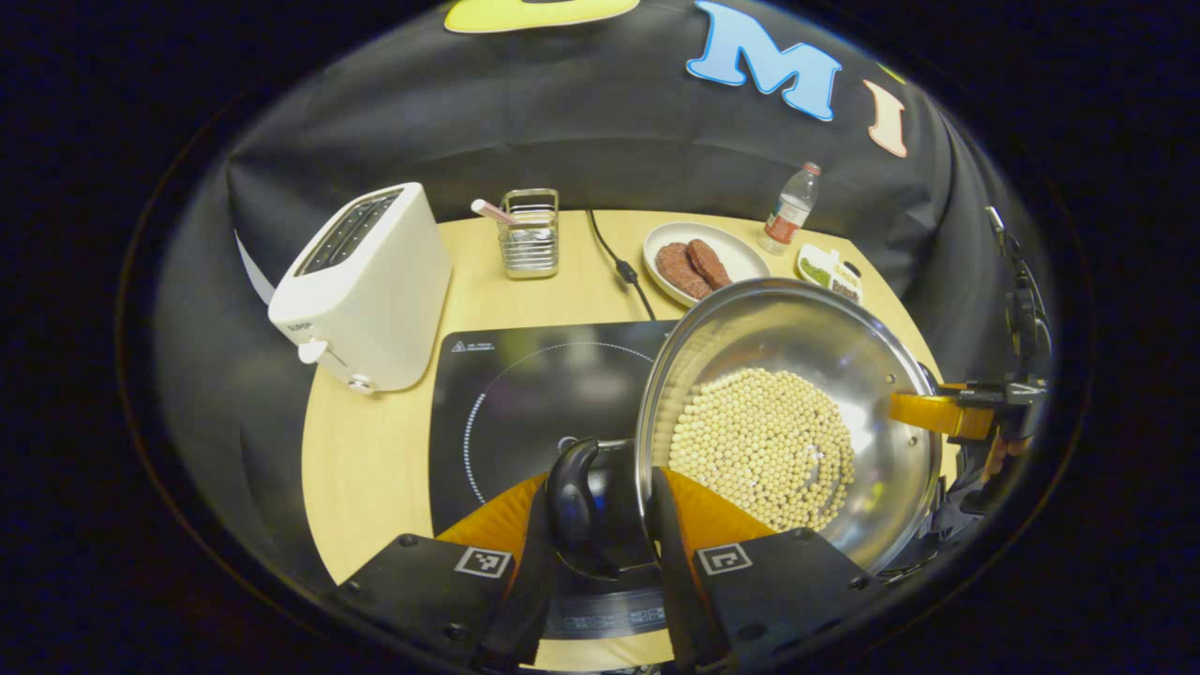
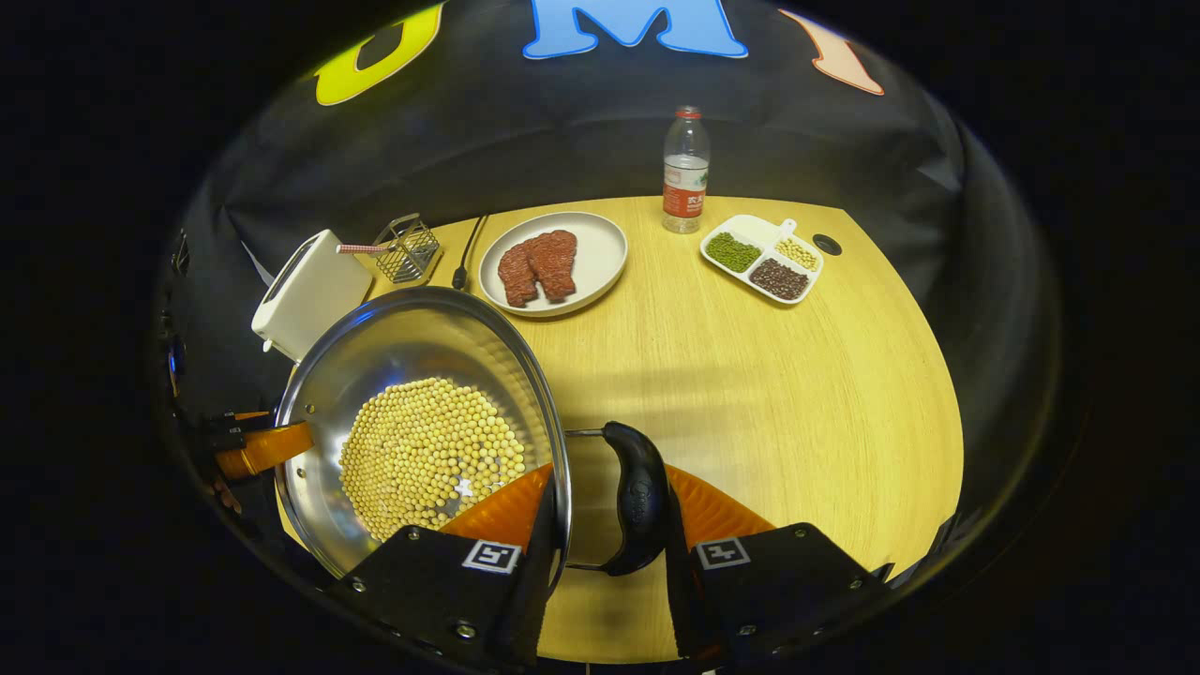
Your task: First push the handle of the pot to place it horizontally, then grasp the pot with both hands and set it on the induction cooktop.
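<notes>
Above cooktop (image 1: 525, 394), both tongs (image 1: 600, 511) (image 2: 609, 520) straddle pot (image 1: 797, 412) handles.

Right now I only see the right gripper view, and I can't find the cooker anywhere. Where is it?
Observer: In the left gripper view, the induction cooktop lies flat between the toaster and the pot.
Operator: What is the other claw doing?
Observer: The left claw straddles the pot's edge: one finger is inside the rim and the other is outside the black side handle. I can't tell if they press.
Operator: Is the pot on the cooker yet?
Observer: Not squarely. The cooktop's dotted ring is mostly uncovered, and the pot is toward its right side.
</notes>
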The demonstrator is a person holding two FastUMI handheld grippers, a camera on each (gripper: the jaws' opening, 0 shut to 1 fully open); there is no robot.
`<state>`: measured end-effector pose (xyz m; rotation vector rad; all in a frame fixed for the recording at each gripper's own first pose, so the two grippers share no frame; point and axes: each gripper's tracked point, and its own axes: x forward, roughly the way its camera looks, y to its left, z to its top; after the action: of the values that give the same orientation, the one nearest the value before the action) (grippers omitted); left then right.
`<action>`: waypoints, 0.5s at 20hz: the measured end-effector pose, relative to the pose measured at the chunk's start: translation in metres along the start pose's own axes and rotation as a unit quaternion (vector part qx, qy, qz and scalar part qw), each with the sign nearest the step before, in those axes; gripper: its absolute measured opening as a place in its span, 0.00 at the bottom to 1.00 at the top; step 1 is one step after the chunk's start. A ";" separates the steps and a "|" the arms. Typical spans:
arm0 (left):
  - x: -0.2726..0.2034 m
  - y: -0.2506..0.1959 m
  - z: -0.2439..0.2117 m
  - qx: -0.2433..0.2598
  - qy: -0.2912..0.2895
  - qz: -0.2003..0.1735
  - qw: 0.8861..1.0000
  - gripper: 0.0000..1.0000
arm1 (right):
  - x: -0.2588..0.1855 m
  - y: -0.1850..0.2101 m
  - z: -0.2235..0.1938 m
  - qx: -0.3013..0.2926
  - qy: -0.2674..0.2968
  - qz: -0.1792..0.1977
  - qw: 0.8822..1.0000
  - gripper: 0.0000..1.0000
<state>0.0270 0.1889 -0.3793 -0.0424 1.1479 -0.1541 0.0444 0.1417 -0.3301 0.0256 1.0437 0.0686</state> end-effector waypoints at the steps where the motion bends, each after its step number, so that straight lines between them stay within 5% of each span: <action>1: 0.000 0.007 0.001 0.001 0.000 0.002 1.000 0.58 | 0.002 0.007 0.001 -0.001 0.001 0.002 1.000 0.53; 10: -0.005 0.063 0.011 -0.011 -0.002 0.007 1.000 0.60 | 0.015 0.060 0.014 -0.009 -0.001 0.007 1.000 0.53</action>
<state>0.0409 0.2520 -0.3771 -0.0535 1.1464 -0.1300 0.0613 0.2026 -0.3323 0.0172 1.0415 0.0913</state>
